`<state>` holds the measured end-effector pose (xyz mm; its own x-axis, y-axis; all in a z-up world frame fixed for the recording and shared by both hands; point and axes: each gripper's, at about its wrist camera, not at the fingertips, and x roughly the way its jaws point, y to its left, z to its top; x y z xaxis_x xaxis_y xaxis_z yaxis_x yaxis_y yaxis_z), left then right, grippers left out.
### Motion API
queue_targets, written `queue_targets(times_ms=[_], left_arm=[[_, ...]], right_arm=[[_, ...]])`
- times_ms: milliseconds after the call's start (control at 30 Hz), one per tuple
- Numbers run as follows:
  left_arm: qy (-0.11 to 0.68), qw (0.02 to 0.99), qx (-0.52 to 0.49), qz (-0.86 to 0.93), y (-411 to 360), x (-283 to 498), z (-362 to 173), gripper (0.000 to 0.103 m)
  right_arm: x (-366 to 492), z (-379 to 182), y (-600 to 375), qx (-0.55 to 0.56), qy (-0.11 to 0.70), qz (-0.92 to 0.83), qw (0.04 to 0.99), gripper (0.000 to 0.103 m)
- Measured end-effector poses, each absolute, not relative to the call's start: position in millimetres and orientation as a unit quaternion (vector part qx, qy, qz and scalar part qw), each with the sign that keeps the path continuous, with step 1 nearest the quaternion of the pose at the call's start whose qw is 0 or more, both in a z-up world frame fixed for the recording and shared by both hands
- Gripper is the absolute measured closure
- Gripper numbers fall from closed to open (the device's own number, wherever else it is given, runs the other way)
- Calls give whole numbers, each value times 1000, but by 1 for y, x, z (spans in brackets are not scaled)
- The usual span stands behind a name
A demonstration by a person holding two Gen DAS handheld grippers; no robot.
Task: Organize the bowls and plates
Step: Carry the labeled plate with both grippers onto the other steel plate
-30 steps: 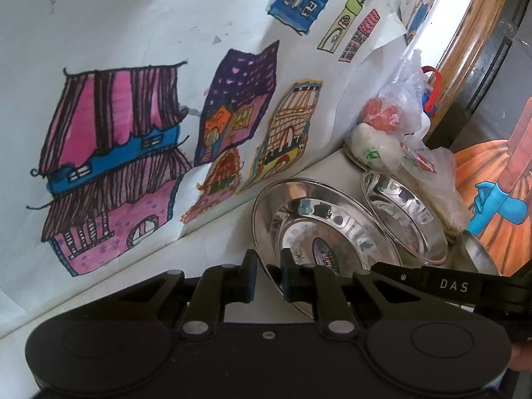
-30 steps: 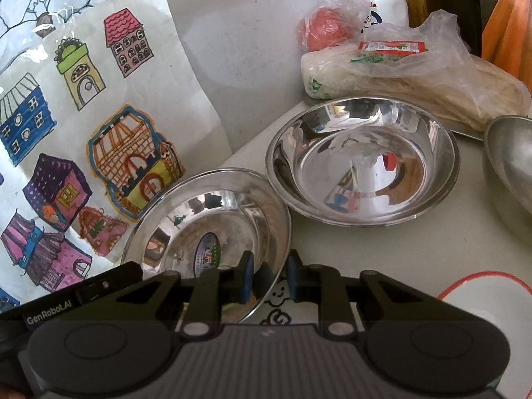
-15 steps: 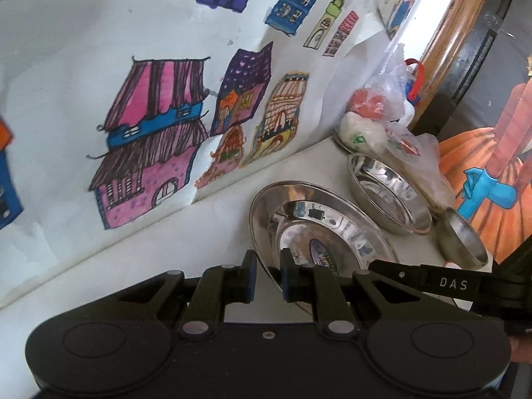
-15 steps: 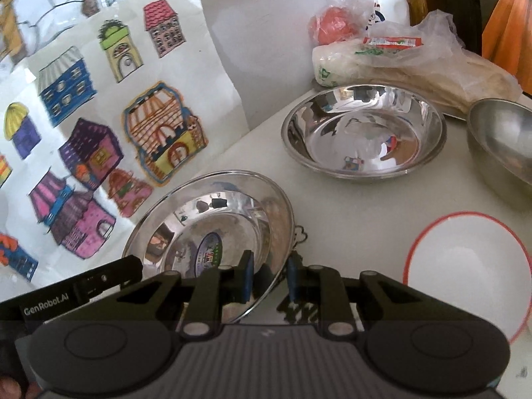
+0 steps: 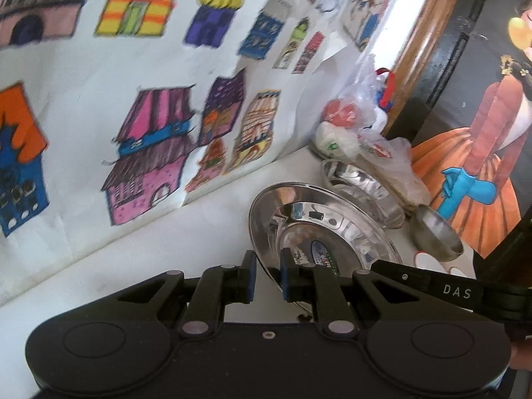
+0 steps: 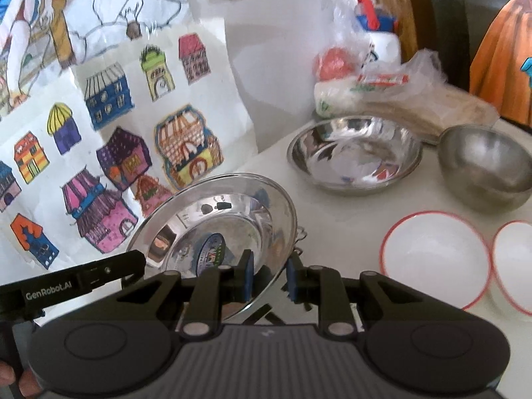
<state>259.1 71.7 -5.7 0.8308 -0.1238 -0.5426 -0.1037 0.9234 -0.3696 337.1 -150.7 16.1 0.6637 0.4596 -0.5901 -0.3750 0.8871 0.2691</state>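
A shiny steel plate (image 5: 319, 226) with a round sticker in its middle is held between both grippers, tilted, over the white table (image 6: 345, 219). My left gripper (image 5: 266, 276) is shut on the plate's left rim. My right gripper (image 6: 270, 279) is shut on the right rim of the same steel plate (image 6: 216, 219). Behind it stands a wide steel bowl (image 6: 355, 156), and a smaller, deeper steel bowl (image 6: 485, 163) sits to its right. Two white bowls with red rims (image 6: 435, 259) (image 6: 515, 266) sit at the near right.
Plastic bags of food (image 6: 399, 99) and a white bottle (image 6: 382, 43) stand at the back by a wooden frame (image 5: 419, 33). Children's house drawings (image 5: 156, 153) cover the wall on the left. An orange-skirted figure poster (image 5: 482, 153) is on the right.
Both grippers have drawn back from the wall and the steel bowls with the plate between them, rising slightly. The two white bowls have come into the right wrist view.
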Motion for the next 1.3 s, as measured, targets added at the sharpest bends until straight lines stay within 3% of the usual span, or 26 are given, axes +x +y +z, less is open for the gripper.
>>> queue_targets(times_ms=[633, 1300], left_arm=[[272, 947, -154, -70, 17, 369, 28, 87], [312, 939, -128, -70, -2, 461, -4, 86]], right_arm=[[404, 41, -205, 79, 294, 157, 939, 78], [468, 9, -214, 89, 322, 133, 933, 78]])
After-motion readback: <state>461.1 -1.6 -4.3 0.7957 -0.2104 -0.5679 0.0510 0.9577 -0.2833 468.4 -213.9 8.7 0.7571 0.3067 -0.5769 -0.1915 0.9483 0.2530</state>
